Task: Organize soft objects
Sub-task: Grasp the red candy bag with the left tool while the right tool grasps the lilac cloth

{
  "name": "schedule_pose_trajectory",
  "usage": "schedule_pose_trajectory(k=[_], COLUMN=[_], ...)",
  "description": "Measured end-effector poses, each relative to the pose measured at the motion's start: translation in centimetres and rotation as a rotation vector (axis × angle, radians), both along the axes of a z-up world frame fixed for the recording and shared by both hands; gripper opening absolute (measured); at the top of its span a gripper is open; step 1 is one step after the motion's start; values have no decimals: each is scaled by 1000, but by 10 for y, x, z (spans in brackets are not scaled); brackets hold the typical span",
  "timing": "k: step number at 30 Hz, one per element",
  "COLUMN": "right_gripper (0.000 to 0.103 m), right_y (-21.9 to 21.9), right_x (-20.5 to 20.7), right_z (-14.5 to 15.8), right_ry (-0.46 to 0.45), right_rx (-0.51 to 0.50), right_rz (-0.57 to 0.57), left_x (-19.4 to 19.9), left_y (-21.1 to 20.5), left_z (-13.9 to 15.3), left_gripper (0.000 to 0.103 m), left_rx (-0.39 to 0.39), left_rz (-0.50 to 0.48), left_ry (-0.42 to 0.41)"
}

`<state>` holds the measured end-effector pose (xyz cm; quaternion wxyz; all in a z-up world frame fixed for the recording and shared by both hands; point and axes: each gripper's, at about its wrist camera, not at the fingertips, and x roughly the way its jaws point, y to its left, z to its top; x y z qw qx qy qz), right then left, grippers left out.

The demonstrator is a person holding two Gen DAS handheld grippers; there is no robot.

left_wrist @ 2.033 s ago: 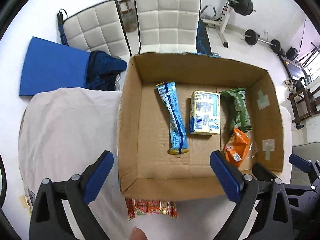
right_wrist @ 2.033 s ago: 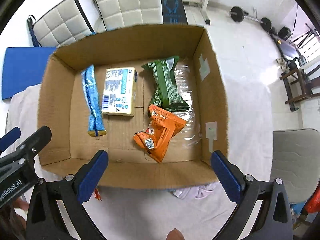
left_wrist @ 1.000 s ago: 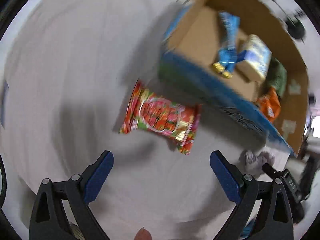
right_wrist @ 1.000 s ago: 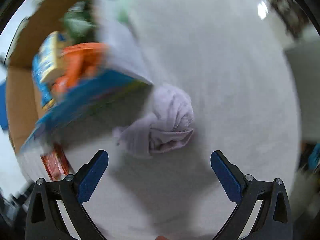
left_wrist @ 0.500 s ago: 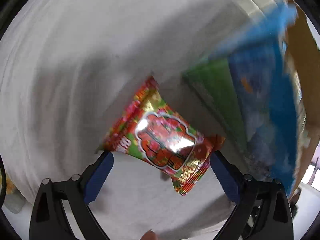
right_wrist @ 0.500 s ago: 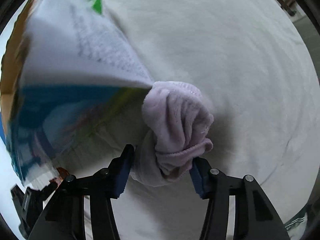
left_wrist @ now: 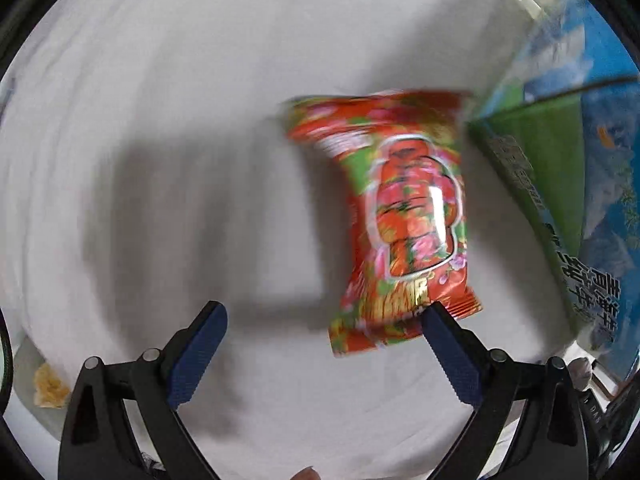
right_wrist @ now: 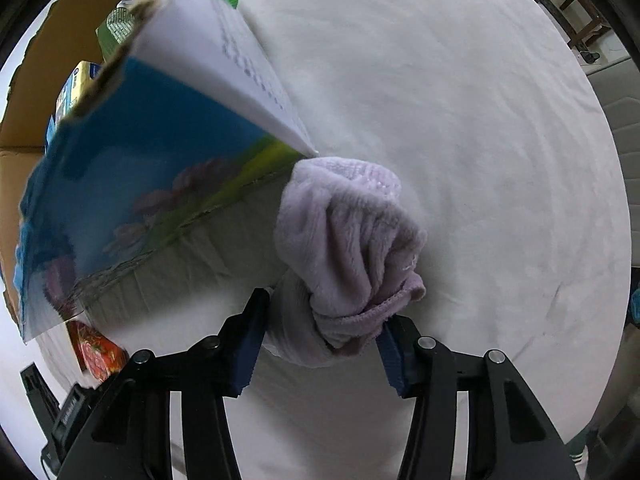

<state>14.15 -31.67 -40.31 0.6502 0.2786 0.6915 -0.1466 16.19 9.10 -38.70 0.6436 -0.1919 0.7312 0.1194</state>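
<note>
You are at the pick-up step, both hands low over the white cloth [right_wrist: 460,100] beside the box [right_wrist: 132,152], and the two picks stand at different points.

Your right gripper [right_wrist: 320,340] has just been closing, and its jaws are now clenched on the lower folds of the sock [right_wrist: 344,240]. The lilac bundle lies on the cloth, touching the box's near corner, its long axis running away from you and a little leftward toward that corner. I judge the next move to be a straight lift clear of the corner before you swing over the box.

Your left gripper [left_wrist: 320,332] is released, jaws wide. The snack [left_wrist: 400,216] lies flat just beside the box wall, its long axis running away from you, near end touching the right-side finger [left_wrist: 448,356]. It sits off-centre, so shift toward the box before you close.
</note>
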Motion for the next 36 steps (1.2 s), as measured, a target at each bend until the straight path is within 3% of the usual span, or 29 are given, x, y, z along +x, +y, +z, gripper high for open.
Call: schedule_pose_trajectory(k=[4, 11, 12, 14, 17, 22, 26, 30, 33, 36], right_gripper=[53, 49, 48, 48, 48, 48, 51, 54, 55, 55], right_y=[-3, 4, 7, 12, 17, 33, 36, 25, 26, 21], right_x=[-2, -6, -7, -8, -11, -36, -50, -50, -44, -37], right_z=[1, 5, 5, 6, 2, -6, -17, -13, -13, -22], right_ry=[-7, 3, 9, 27, 52, 114, 130, 102, 94, 103], right_rx=[2, 10, 16, 28, 51, 58, 51, 14, -22, -13], right_rz=[3, 52, 76, 125, 228, 378, 392, 335, 303, 268], left_x=[9, 51, 52, 50, 41, -2, -43, -25, -16, 7], left_y=[10, -22, -25, -32, -43, -64, -100, -114, -147, -136], left_z=[15, -7, -9, -13, -15, -15, -21, -25, -31, -34], left_gripper=[101, 97, 94, 63, 48, 47, 46, 48, 52, 54], left_rx=[-27, -23, -13, -6, -2, 54, 41, 81, 64, 59], left_rz=[47, -133, -160, -206, -259, -424, -519, -553, -530, -521], left_ry=[-57, -37, -42, -45, -51, -44, -28, -21, -14, -16])
